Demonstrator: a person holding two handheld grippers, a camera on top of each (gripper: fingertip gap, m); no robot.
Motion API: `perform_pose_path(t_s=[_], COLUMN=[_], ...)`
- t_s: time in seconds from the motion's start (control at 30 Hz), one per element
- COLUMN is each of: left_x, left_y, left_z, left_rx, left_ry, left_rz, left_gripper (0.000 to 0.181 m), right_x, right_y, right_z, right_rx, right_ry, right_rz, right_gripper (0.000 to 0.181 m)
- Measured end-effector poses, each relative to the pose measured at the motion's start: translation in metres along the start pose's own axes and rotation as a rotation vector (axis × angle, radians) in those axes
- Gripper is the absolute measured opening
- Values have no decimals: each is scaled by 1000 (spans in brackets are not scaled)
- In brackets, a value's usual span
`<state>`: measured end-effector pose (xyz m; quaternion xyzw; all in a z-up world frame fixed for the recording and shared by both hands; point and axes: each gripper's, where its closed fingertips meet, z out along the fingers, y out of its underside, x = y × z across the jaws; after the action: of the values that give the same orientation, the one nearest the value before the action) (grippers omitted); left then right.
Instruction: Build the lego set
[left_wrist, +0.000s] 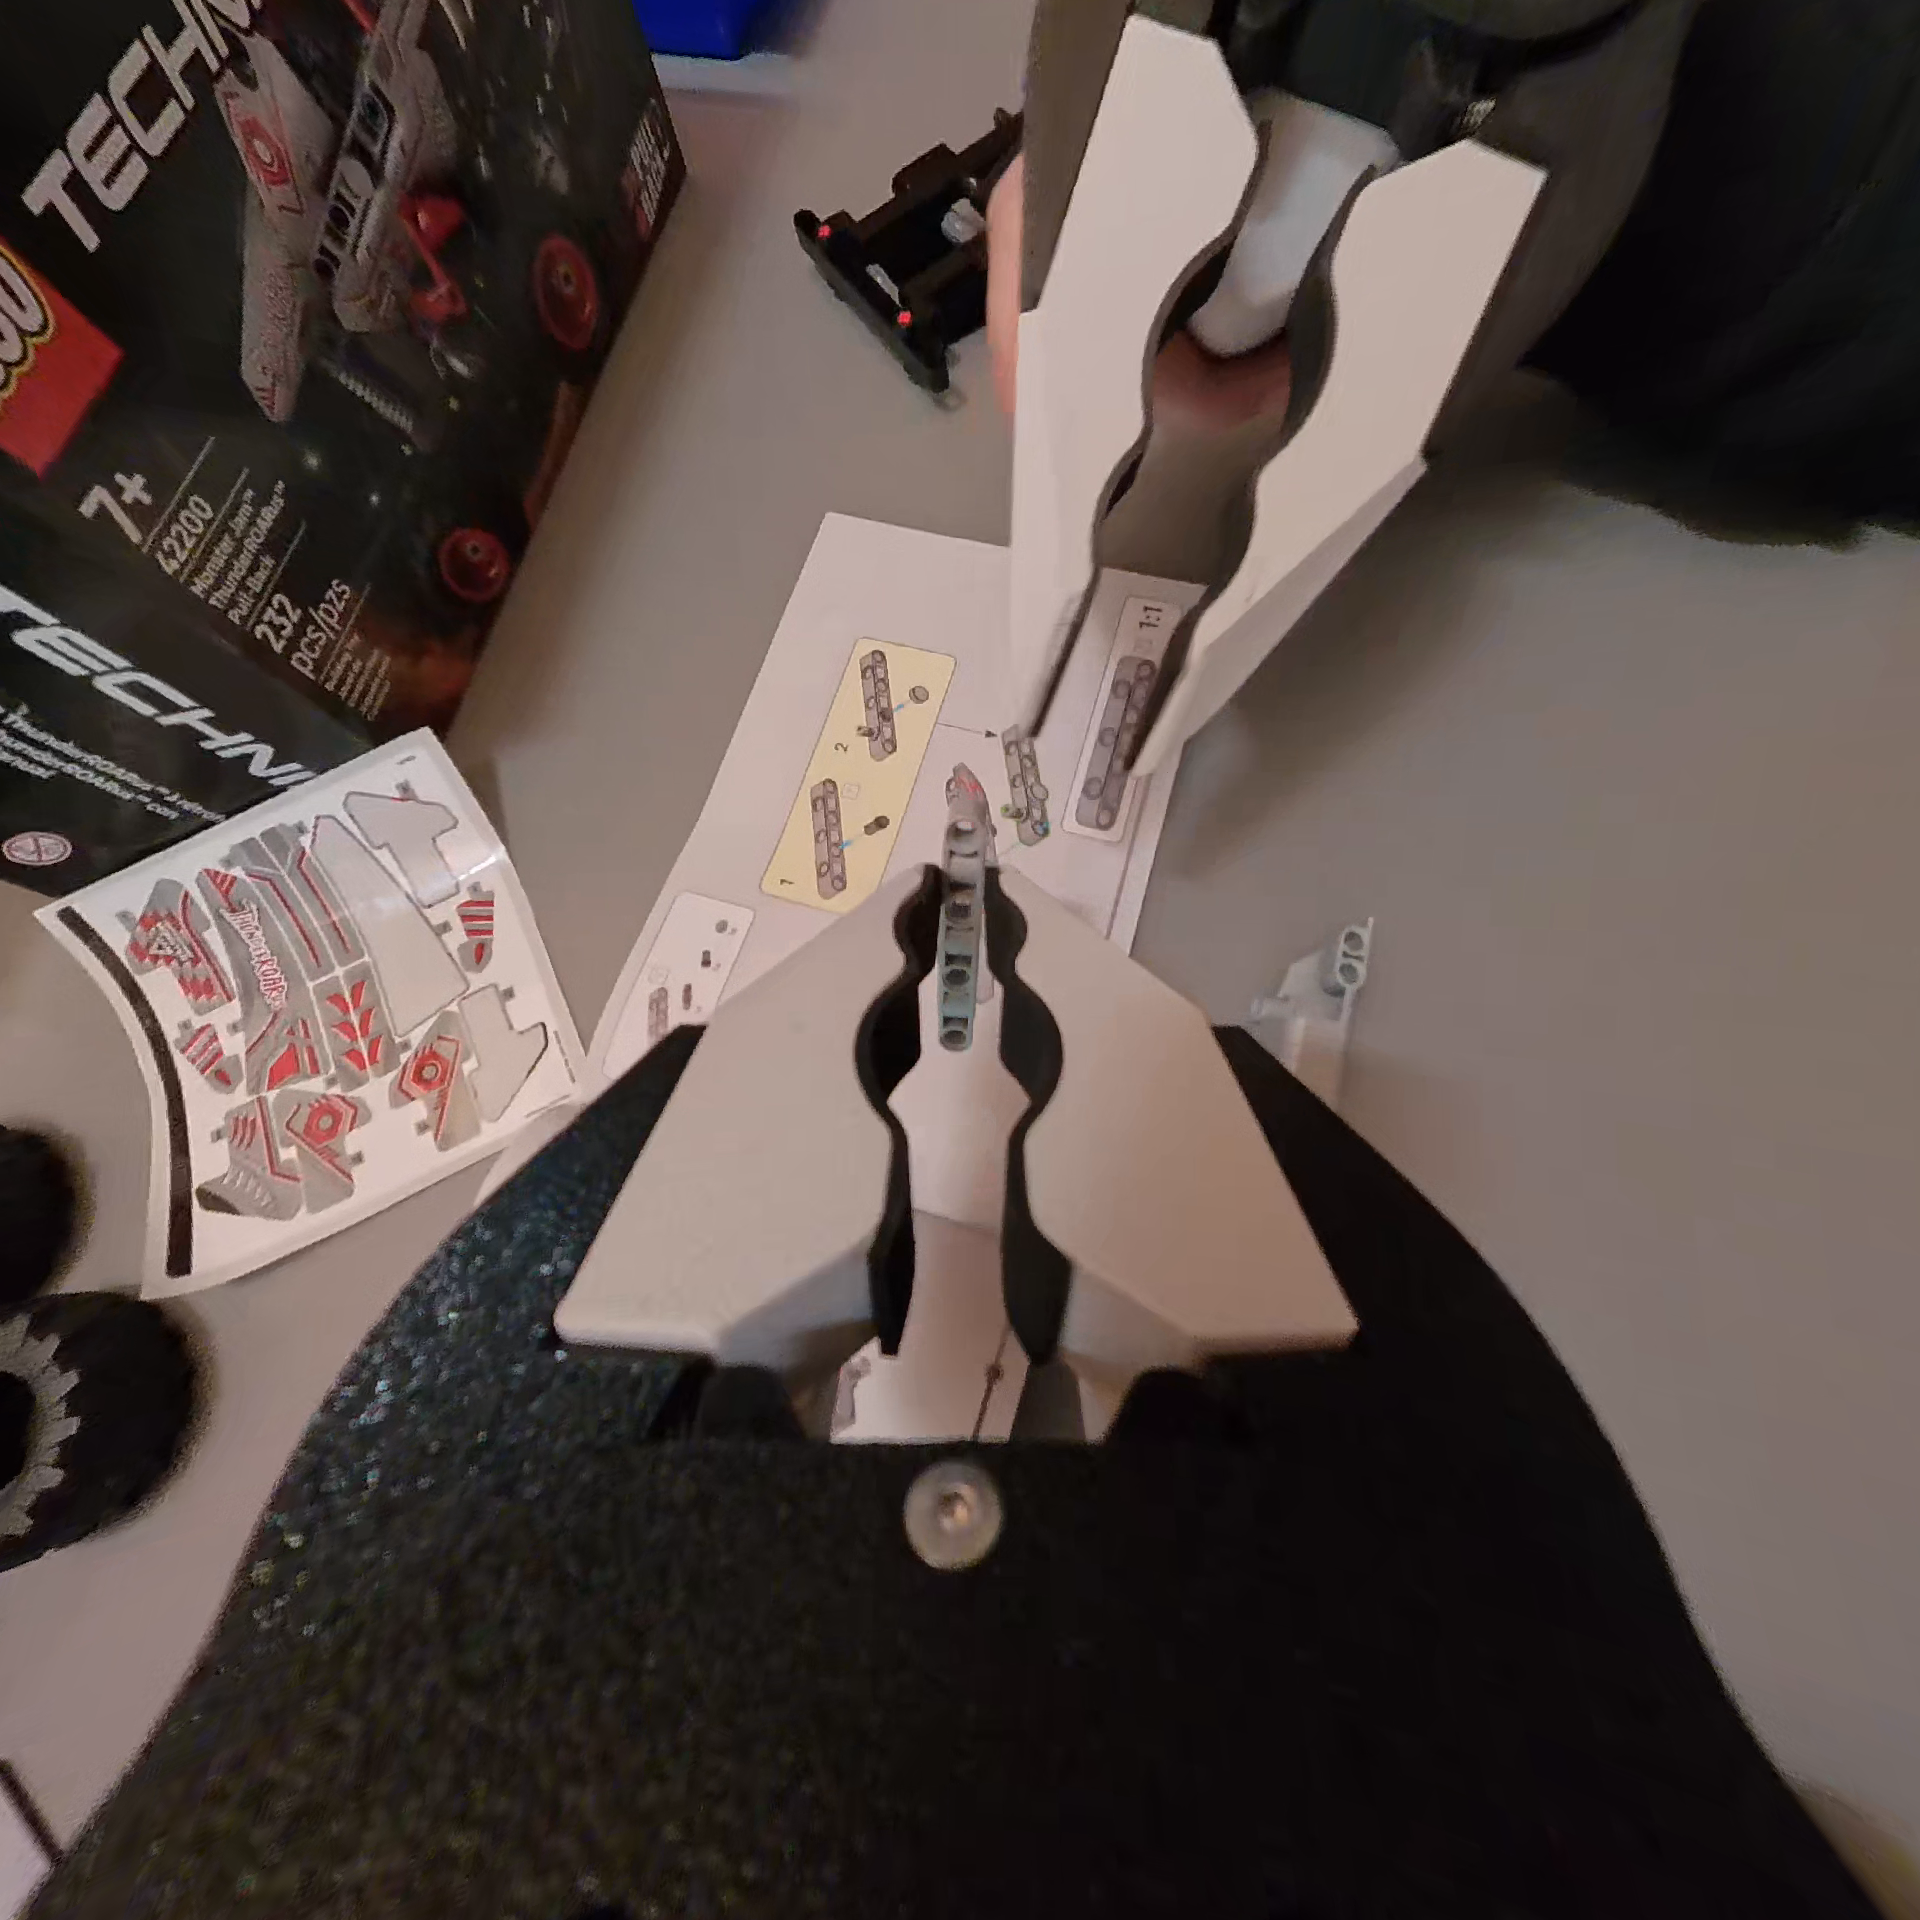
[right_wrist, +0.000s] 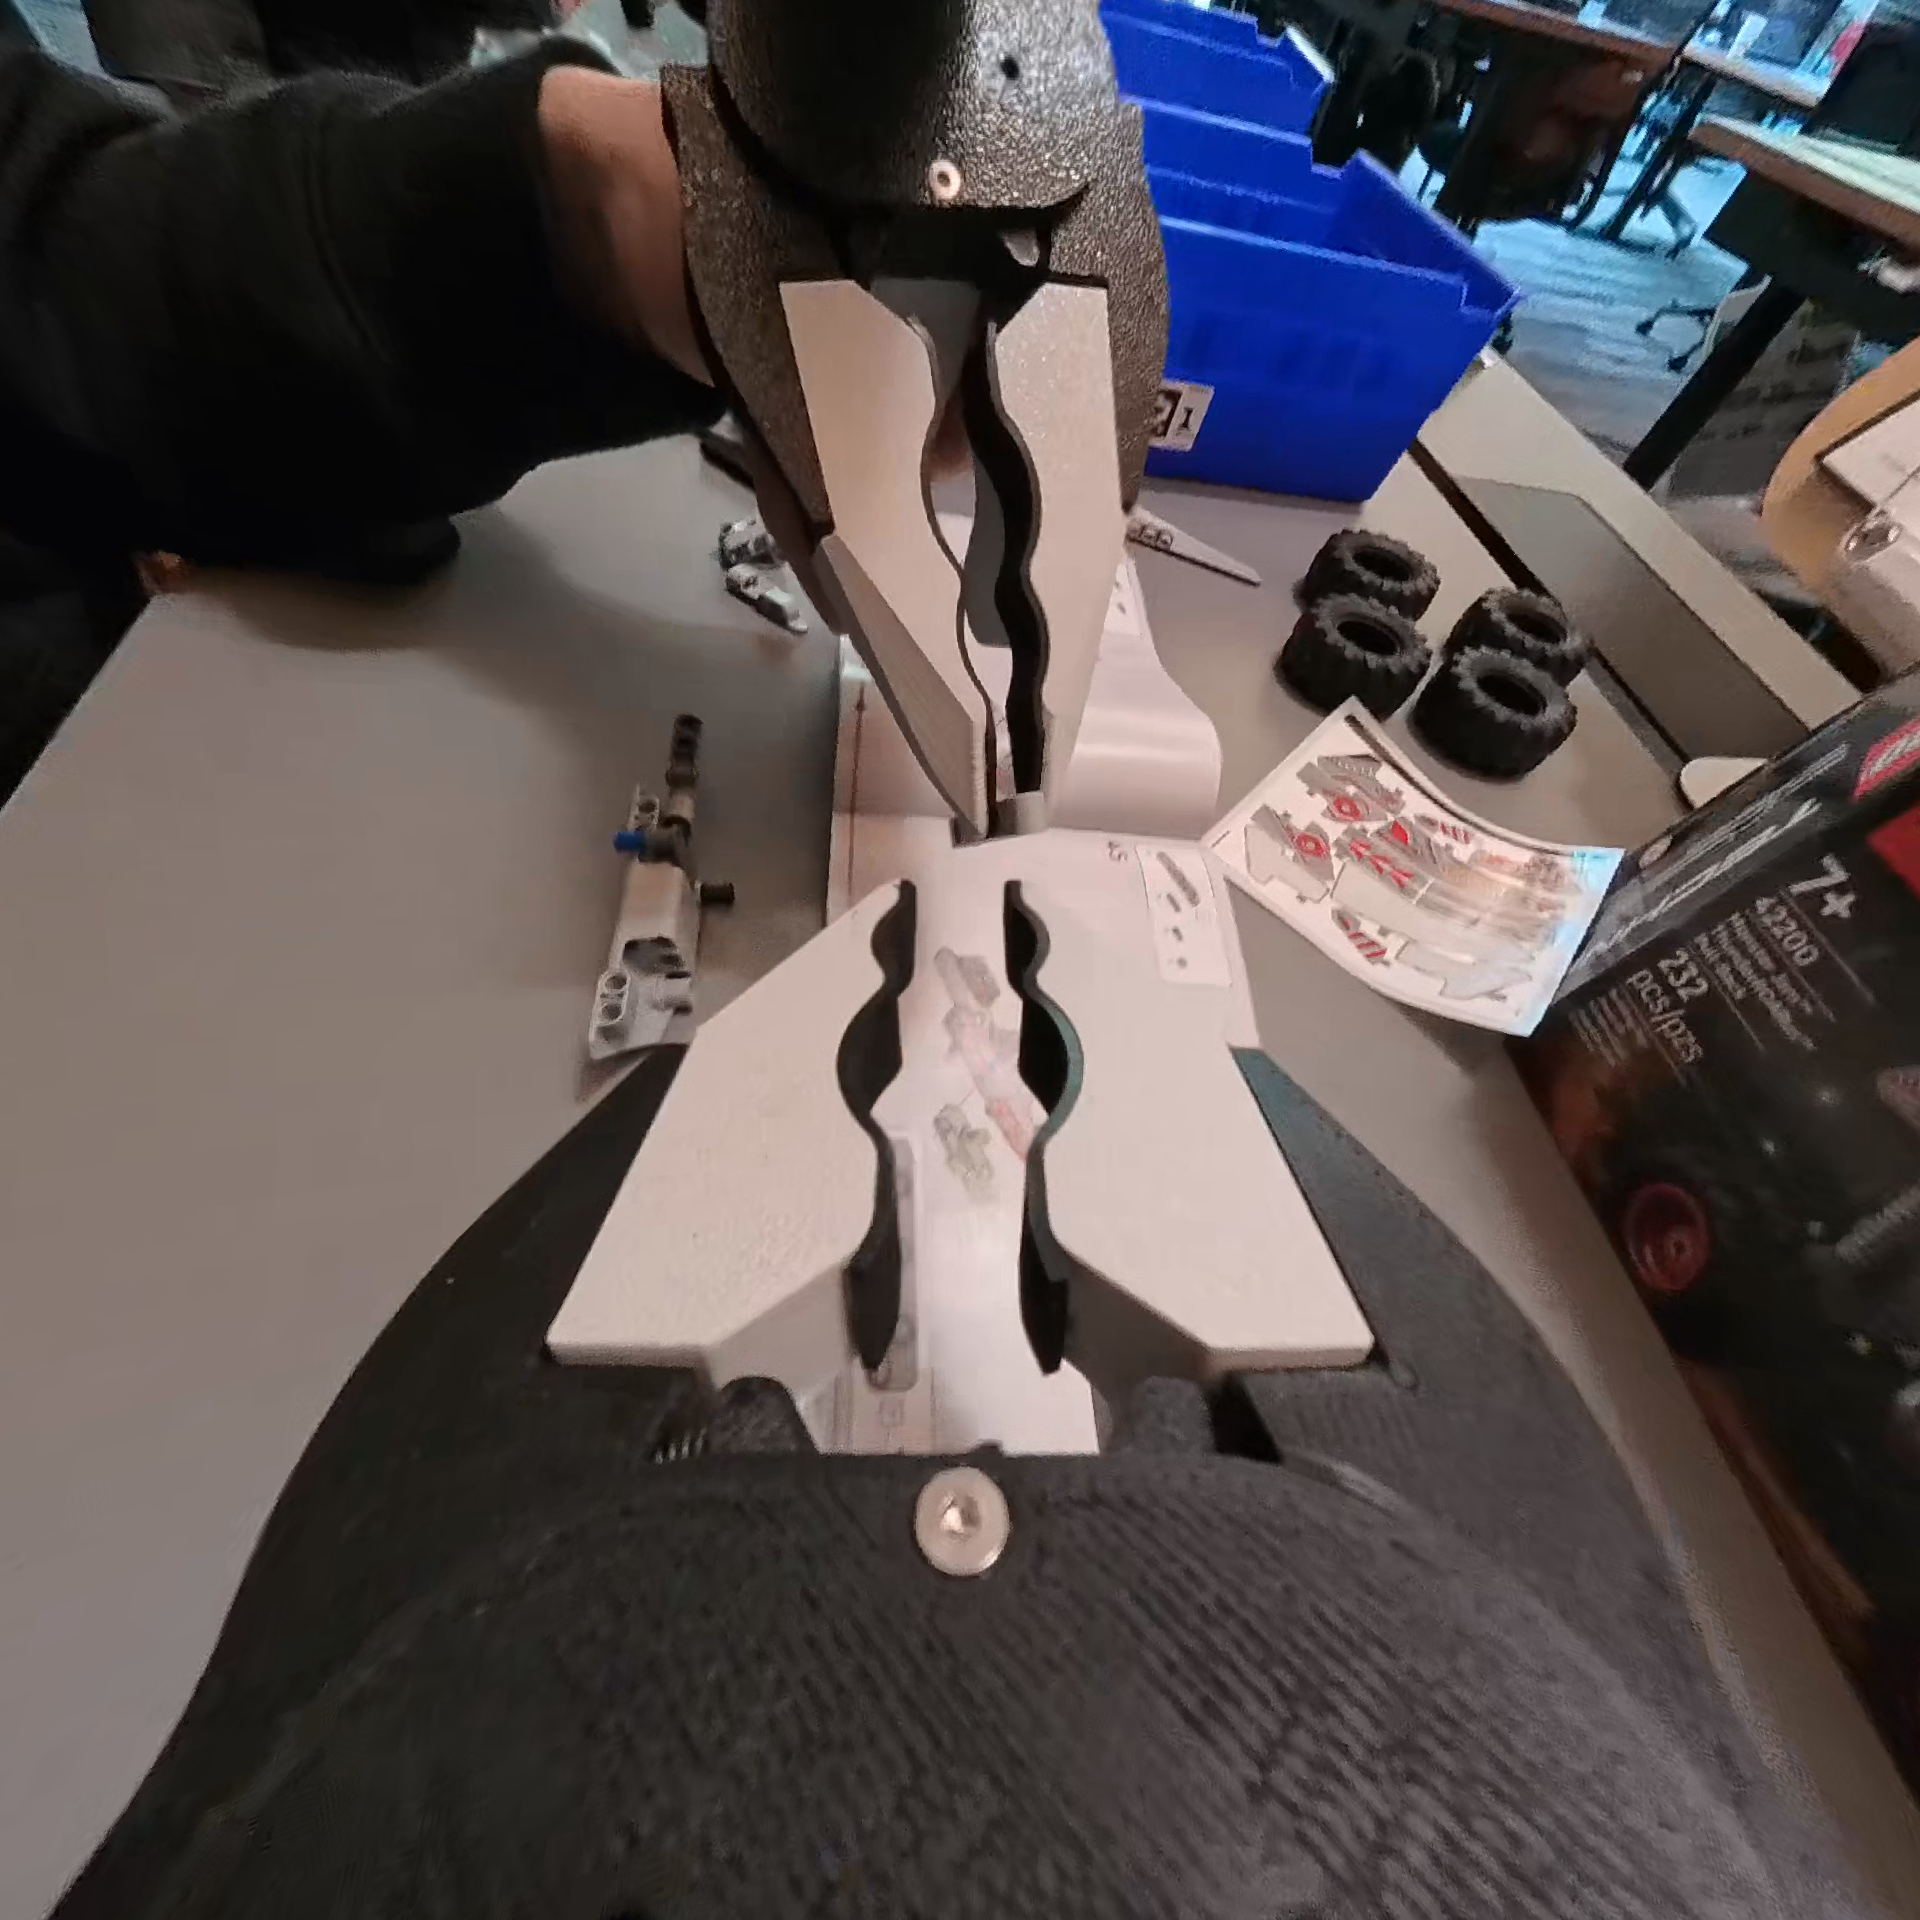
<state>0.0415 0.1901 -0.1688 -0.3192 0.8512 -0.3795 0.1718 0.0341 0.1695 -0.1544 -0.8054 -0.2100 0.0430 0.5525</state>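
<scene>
Your left gripper (left_wrist: 961, 914) pinches a slim grey holed lego beam (left_wrist: 958, 961) between its tips, keeping it upright just above the open white instruction booklet (left_wrist: 894, 613), probably so you can match it against the printed step. Your right gripper (right_wrist: 961, 894) hangs over the same booklet with fingers parted and nothing between them, ready, I judge, to bring the next pin. Beside the booklet lies a curled red-and-grey sticker sheet (left_wrist: 322, 997); past the sheet stand four black knobbly rubber tyres (right_wrist: 1434, 649). On the booklet's other side lies a grey-and-black part-built lego assembly (right_wrist: 655, 914).

Grey table (right_wrist: 312, 727): booklet (left_wrist: 831, 623), 4 tyres (right_wrist: 1434, 655)
</scene>
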Motion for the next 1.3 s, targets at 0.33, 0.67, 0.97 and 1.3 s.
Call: perform_pose_path(t_s=[0.33,0.67,0.97,1.3], left_x=[11,-58,-106,-98], left_y=[30,20,26,16], left_z=[29,-48,-87,-77], left_rx=[-109,142,52,15], left_ry=[22,-425,-1008,-1087], left_rz=[-3,146,412,525], left_gripper=[16,25,26,27], right_x=[-11,7,7,9], right_y=[34,57,66,67], right_z=[11,17,20,20], right_rx=[-164,-249,-281,-285], right_ry=[7,127,129,146], right_rz=[-49,-85,-90,-92], right_gripper=[14,13,13,12])
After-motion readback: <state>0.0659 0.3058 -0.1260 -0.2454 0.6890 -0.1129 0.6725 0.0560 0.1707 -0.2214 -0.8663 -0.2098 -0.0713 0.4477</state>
